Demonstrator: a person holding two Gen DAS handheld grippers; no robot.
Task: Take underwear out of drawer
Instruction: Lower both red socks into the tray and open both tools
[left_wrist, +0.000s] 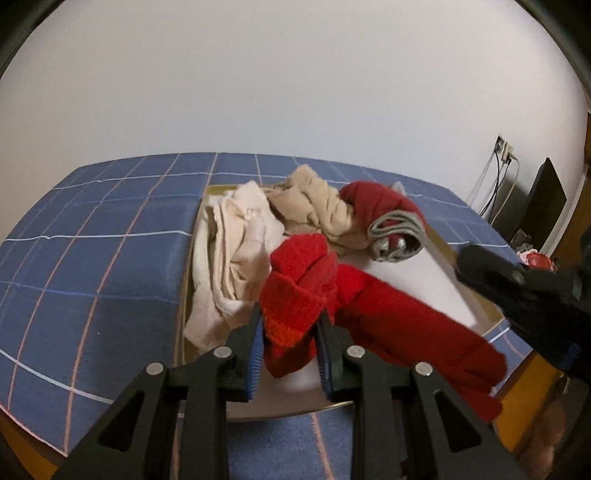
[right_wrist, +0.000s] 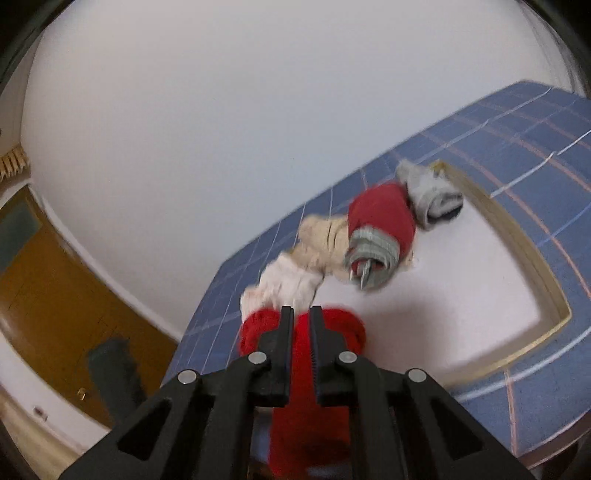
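The white floor of the drawer (right_wrist: 461, 280) is bare on its right side, so a hand-held gripper could go down there. The left side is full: a cream cloth pile (left_wrist: 229, 254), tan cloth (left_wrist: 317, 206), and a dark red roll with a grey band (left_wrist: 384, 218). A grey roll (right_wrist: 432, 195) sits in the far corner. The bright red underwear (left_wrist: 306, 291) hangs across the front. The blue checked bed (left_wrist: 92, 258) is bare around the drawer.
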